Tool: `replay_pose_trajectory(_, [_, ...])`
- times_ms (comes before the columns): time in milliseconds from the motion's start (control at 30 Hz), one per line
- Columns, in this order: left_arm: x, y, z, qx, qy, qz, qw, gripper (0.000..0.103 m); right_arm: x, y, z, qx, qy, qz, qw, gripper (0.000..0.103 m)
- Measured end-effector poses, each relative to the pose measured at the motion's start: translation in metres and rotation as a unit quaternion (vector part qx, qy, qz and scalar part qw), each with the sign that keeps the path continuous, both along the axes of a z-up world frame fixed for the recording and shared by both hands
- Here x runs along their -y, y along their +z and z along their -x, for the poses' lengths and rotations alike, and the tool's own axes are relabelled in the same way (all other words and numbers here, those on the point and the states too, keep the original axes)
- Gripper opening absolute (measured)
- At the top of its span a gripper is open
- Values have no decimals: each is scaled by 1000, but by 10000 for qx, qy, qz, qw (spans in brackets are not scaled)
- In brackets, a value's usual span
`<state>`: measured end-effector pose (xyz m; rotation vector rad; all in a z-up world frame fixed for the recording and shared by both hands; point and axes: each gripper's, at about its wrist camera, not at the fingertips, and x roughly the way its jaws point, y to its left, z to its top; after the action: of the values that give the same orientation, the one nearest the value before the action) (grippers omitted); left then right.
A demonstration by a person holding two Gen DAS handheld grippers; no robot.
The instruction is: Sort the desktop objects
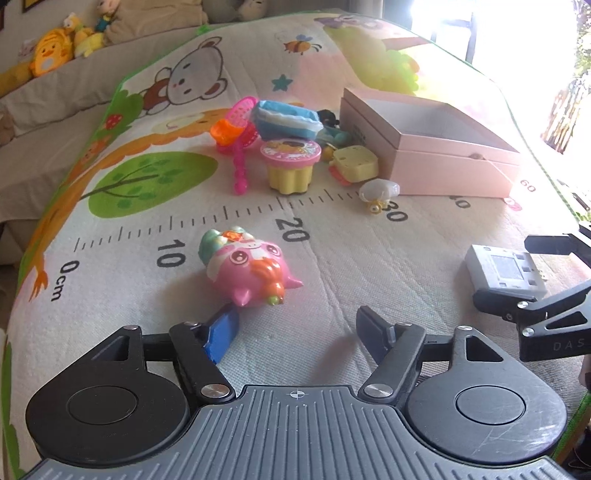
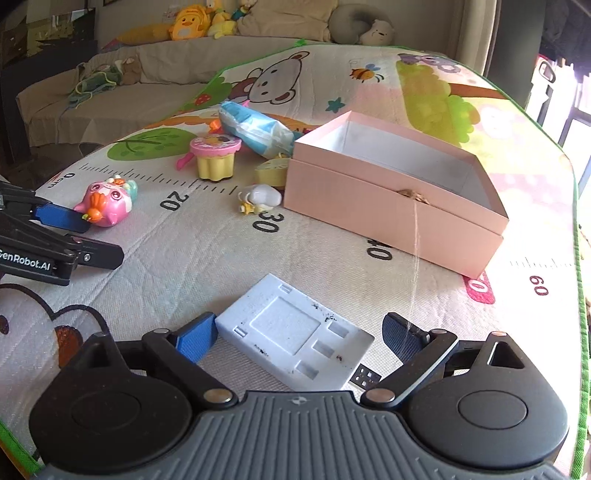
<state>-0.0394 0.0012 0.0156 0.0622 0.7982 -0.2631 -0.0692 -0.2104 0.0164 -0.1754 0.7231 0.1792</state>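
My left gripper [image 1: 297, 325] hangs low over the mat [image 1: 332, 258], jaws apart, nothing between them. Right ahead lies the pink pig [image 1: 247, 267] on its side near the 10-to-20 stretch of the printed ruler; my left blue pad [image 1: 221, 338] sits just short of it, not touching as far as I can see.

Over on the right, my right gripper [image 2: 299, 334] is spread wide around the white gadget [image 2: 291, 339]. It lies flat on the mat between the fingers. The left pad [image 2: 195, 339] looks to be right at its corner, though I can't tell whether it actually touches; the right pad [image 2: 400, 334] stands clear of it. So no grip here.

Beyond, the pink box [image 2: 391, 218] stands open, white inside, with a thin thread trailing down its front wall. To its left is a clutter: a yellow cup [image 2: 216, 158] with a pink lid, a blue-white pouch [image 2: 255, 131] leaning behind it, a yellow cheese toy [image 1: 356, 162] touching the box, and a small white toy [image 2: 260, 197] near the 30 mark. A pink net [image 1: 240, 136] lies at the far left of the pile. Plush toys [image 2: 192, 22] line the sofa [image 2: 110, 88] behind.
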Motion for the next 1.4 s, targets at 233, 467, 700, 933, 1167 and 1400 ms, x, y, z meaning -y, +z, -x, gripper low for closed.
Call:
replay_pose_trajectory(233, [18,1,10,-166,-554,229,9981,92,22,-5,-10,-195,-269,-555,9979,103])
replay_pose_trajectory(467, [12,-2,10,-161,-318,-54,9993,100,24,-7,-8,-184,-231,-664,9974,103])
replay_pose_trajectory(700, [14,-6,12,-133,-249,-250,9993,103,23,-8,-9,-255,-185,-582,9978,103])
replay_pose_trajectory(933, [13,-6,12,-189,-400,-267,9987,103,22,-7,-5,-228,-166,-605,9978,103])
replay_pose_trajectory(1167, [-8,-1,30,35,-547,231,9982,103,20,-8,-3,-177,-181,-554,9981,103])
replay_pose_trajectory(1400, [-14,12,4,253,-130,82,9996,103,20,-8,-3,-155,-201,-532,9983,103])
